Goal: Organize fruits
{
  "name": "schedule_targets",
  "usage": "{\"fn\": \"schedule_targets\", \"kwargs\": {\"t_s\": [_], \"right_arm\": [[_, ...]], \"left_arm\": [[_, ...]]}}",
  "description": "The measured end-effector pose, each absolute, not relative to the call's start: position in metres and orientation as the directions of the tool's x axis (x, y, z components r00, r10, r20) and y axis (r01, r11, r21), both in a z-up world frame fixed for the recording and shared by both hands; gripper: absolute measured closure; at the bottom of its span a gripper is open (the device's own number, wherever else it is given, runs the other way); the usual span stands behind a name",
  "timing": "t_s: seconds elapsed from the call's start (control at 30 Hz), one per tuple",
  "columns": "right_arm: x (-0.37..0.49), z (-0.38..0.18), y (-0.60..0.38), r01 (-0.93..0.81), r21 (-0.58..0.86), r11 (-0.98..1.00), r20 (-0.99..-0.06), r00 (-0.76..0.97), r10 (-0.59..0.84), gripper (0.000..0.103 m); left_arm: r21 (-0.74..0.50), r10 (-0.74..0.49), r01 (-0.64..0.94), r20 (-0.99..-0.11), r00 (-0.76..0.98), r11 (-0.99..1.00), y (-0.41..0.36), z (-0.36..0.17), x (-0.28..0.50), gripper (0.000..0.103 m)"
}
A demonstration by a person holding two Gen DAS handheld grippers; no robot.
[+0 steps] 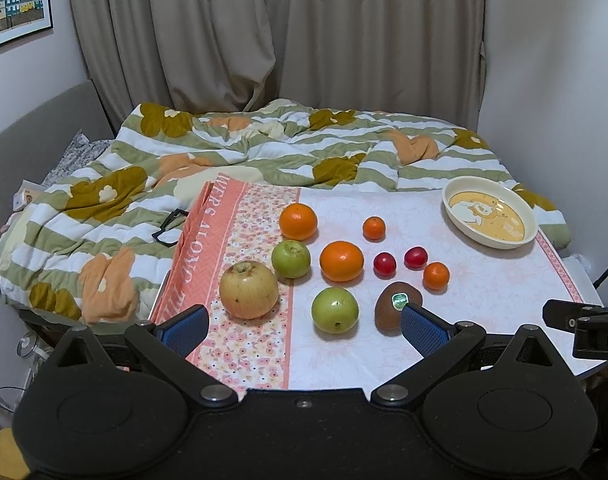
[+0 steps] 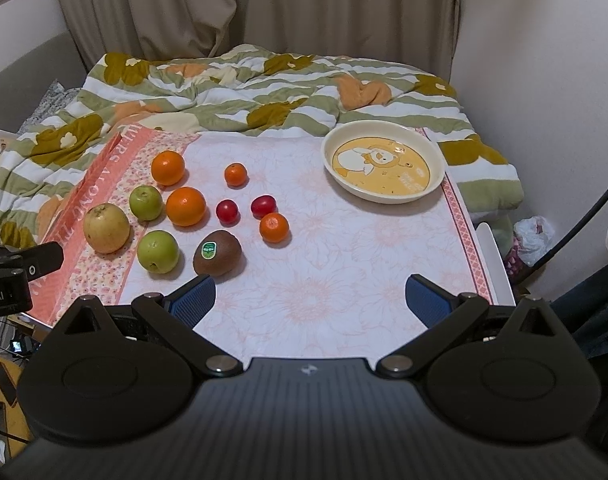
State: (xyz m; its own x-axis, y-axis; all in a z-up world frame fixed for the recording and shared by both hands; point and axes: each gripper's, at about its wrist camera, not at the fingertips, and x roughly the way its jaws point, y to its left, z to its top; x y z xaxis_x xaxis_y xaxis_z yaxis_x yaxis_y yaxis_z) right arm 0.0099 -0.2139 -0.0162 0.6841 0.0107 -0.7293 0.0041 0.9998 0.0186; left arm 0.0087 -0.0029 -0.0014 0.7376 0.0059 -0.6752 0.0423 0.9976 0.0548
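Left gripper (image 1: 304, 326) and right gripper (image 2: 310, 300): blue-padded jaws spread, empty, low at the near table edge. Brown fuzzy kiwi with green sticker (image 2: 217, 253) lies nearest; probably light, soft-skinned, prone to roll, best pinched across its middle. Cream duck-print bowl (image 2: 440, 178) sits well apart on floral tablecloth (image 2: 344, 260); striped quilt (image 2: 224, 92) behind.

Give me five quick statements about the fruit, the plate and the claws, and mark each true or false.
1. The plate holds no fruit. True.
2. The kiwi carries a sticker. True.
3. The right claw grips an orange. False: it is open and holds nothing.
4. Three green apples lie on the table. False: two, one behind the other.
5. The left claw is open. True.
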Motion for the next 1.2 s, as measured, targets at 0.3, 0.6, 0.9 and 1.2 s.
{"fn": "schedule_targets", "kwargs": {"t_s": [0.3, 0.6, 0.9, 1.2], "right_arm": [[0.03, -0.017, -0.213, -0.1, -0.005, 0.995, -0.748, 0.661, 0.062, 0.0], [0.066, -0.064, -0.184, -0.152, 0.002, 0.988, -0.772, 0.628, 0.098, 0.0], [0.09, -0.116, -0.155, -0.179, -0.026, 0.984, -0.729, 0.677, 0.103, 0.0], [0.106, -0.147, -0.14, -0.175, -0.089, 0.981, -0.733, 0.678, 0.054, 0.0]], "left_arm": [[0.079, 0.063, -0.014, -0.677, 0.734, 0.997, 0.008, 0.0, 0.019, 0.0], [0.139, 0.097, -0.004, -0.67, 0.736, 0.99, 0.047, -0.039, 0.059, 0.0], [0.159, 0.038, 0.089, -0.659, 0.751, 0.983, 0.067, -0.091, 0.099, 0.0], [0.129, -0.025, 0.164, -0.709, 0.705, 0.978, 0.077, -0.126, 0.136, 0.002]]}}
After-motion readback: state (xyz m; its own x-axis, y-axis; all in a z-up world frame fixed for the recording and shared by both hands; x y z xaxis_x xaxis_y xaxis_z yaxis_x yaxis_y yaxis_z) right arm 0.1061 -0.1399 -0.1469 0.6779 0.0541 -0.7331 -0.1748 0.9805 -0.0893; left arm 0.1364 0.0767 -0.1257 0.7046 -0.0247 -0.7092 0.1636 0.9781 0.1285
